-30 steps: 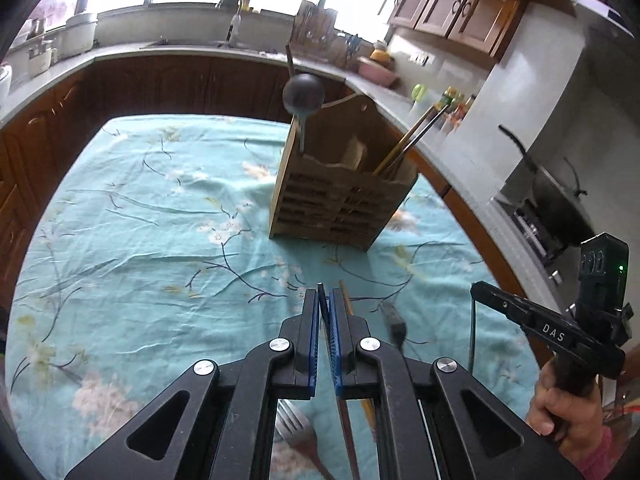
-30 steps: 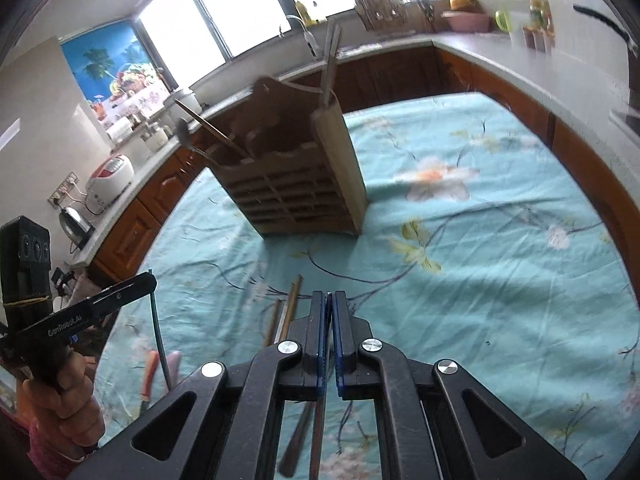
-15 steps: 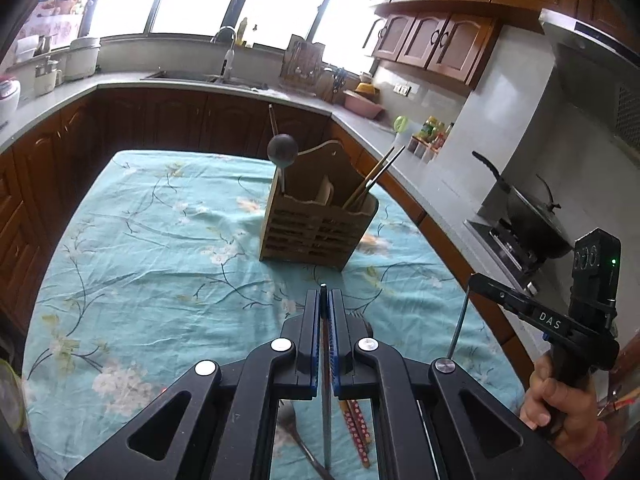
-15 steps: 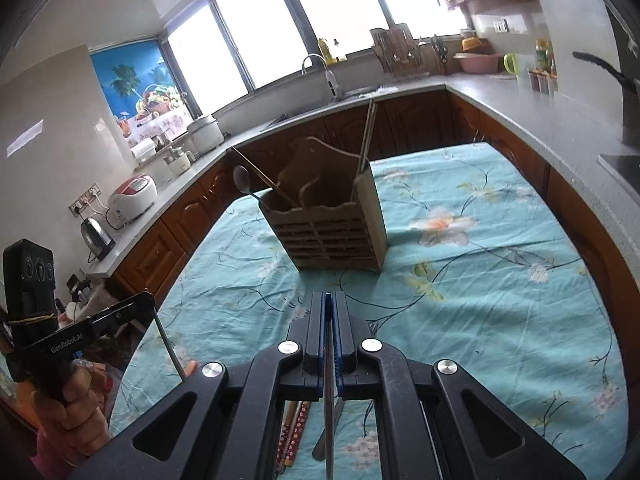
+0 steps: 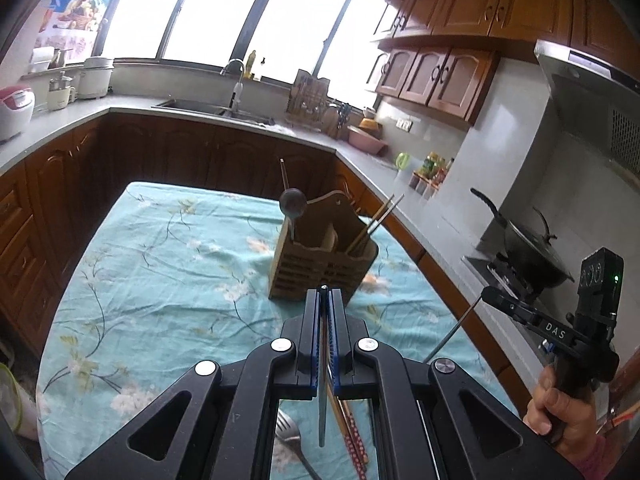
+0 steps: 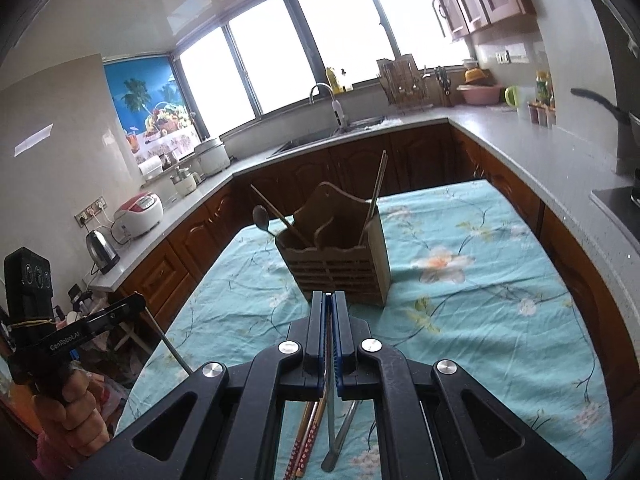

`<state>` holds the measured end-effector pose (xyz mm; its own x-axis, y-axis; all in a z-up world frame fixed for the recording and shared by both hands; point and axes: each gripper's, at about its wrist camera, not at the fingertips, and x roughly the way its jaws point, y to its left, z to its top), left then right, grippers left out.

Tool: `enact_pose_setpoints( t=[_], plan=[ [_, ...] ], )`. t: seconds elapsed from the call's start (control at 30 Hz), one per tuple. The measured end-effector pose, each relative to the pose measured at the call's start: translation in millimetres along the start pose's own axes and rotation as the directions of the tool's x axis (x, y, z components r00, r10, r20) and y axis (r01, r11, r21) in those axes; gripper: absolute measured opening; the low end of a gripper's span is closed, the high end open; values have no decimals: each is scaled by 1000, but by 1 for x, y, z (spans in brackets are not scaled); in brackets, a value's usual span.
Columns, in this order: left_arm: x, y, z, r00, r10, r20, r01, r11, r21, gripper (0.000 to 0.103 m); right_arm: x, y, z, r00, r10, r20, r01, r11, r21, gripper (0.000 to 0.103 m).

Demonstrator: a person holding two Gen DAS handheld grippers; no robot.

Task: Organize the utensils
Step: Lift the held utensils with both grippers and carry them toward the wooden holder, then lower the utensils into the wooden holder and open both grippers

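Holding one thin metal rod (image 5: 322, 420) in closed left gripper (image 5: 324, 294), another metal rod (image 6: 330, 412) in closed right gripper (image 6: 329, 298), both hanging steeply. Wooden utensil holder (image 6: 340, 268) dead ahead, farther up table; neither hand clearly nearer.

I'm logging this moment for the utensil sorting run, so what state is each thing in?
left gripper: shut on a thin metal utensil, lifted off the cloth.
right gripper: shut on a thin metal utensil, also lifted.
wooden holder: upright, holding a ladle and chopsticks.
fork: lying on the tablecloth.
red chopsticks: lying on the cloth.
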<state>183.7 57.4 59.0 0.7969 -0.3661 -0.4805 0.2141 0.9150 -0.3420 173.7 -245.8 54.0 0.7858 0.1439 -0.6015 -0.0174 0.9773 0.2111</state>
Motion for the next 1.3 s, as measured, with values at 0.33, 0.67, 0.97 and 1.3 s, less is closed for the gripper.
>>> enact_pose_setpoints(
  t=[0.33, 0.67, 0.97, 1.3],
  plan=[
    [4, 8, 15, 998, 3, 64, -2, 1000, -26, 2, 0, 2, 15, 998, -4, 56, 4, 1000, -5, 3],
    [25, 3, 44, 985, 8, 170, -5, 1000, -19, 2, 5, 1, 47, 992, -4, 126, 5, 1000, -7, 3],
    [64, 1, 82, 964, 22, 265, -15, 999, -28, 2, 12, -1, 91, 978, -5, 211, 9, 1000, -16, 3],
    [140, -1, 100, 947, 80, 312, -72, 997, -38, 2, 37, -9, 137, 960, -20, 279, 22, 1000, -3, 3]
  ],
)
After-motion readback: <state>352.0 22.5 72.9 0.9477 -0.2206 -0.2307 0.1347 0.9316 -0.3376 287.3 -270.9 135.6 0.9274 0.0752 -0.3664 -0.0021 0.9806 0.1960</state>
